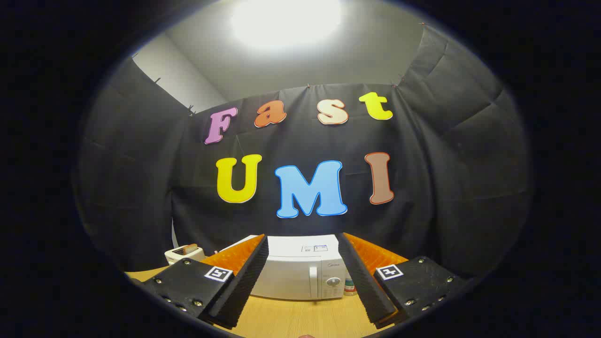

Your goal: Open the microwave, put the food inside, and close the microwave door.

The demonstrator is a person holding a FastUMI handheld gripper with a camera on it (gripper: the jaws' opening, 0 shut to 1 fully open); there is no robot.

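Black cloth backs a wooden table (291, 319), where we see one microwave (300, 274) standing at the far edge, door closed, its sides hidden behind our fingers. Our gripper (303, 281) is spread wide, holding nothing. One toaster (184, 254) sits toward the far left corner; a small item right of the microwave is unclear.

You have a white, boxy microwave (300, 274) with a closed white door and a pale round dial, standing on a light tan wood-grain table (300, 317). To the left of the microwave sits a cream toaster (183, 254) with something brown in its slot. Black cloth hangs behind the microwave.

The gripper (303, 246) has its fingers spread apart, with the microwave seen between them.
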